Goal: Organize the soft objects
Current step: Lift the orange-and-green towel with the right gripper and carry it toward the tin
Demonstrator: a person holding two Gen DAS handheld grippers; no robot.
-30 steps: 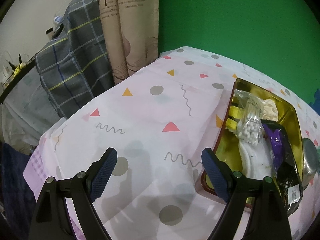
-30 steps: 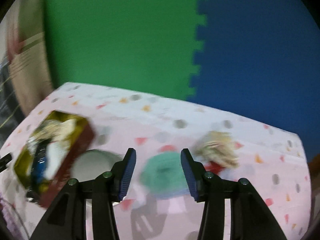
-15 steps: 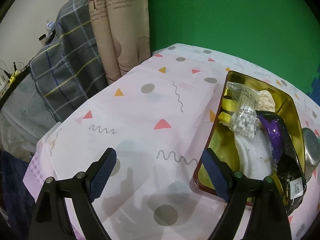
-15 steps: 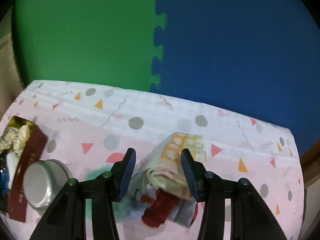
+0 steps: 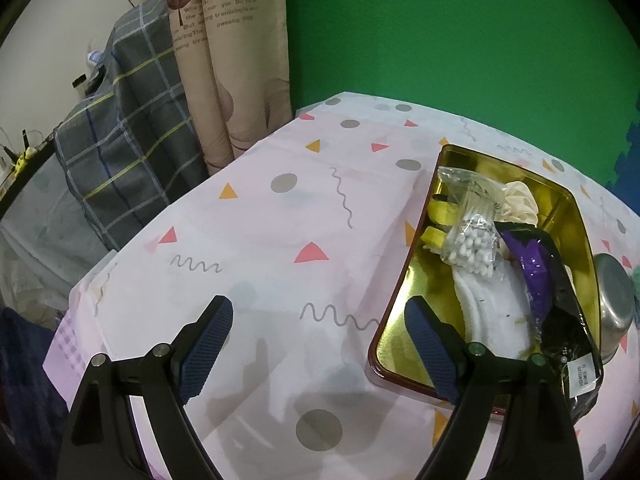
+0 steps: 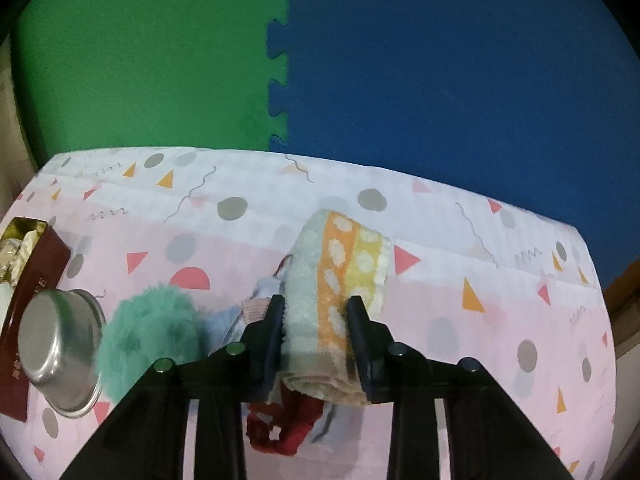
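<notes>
While right gripper (image 6: 316, 320) fingers closing on towel (image 6: 340, 276), left gripper (image 5: 316, 344) fingers apart; curtain (image 5: 224, 12) reads "trembling".

Both cameras ride just behind their grippers, looking forward and steeply down along the fingers; the left wrist view faces the table's left part, its patterned tablecloth (image 5: 256, 240) close below, a beige curtain (image 5: 236, 60) and green foam wall (image 5: 460, 28) behind; the right wrist view faces the back wall squarely, where green foam (image 6: 140, 60) meets blue foam (image 6: 460, 80), and sits very near a rolled towel (image 6: 340, 280) that fills its lower centre; both views share the gold tin (image 5: 568, 216), at the right in one and at the left edge (image 6: 36, 264) in the other, and the steel bowl (image 5: 614, 300) beside it (image 6: 60, 344).
</notes>
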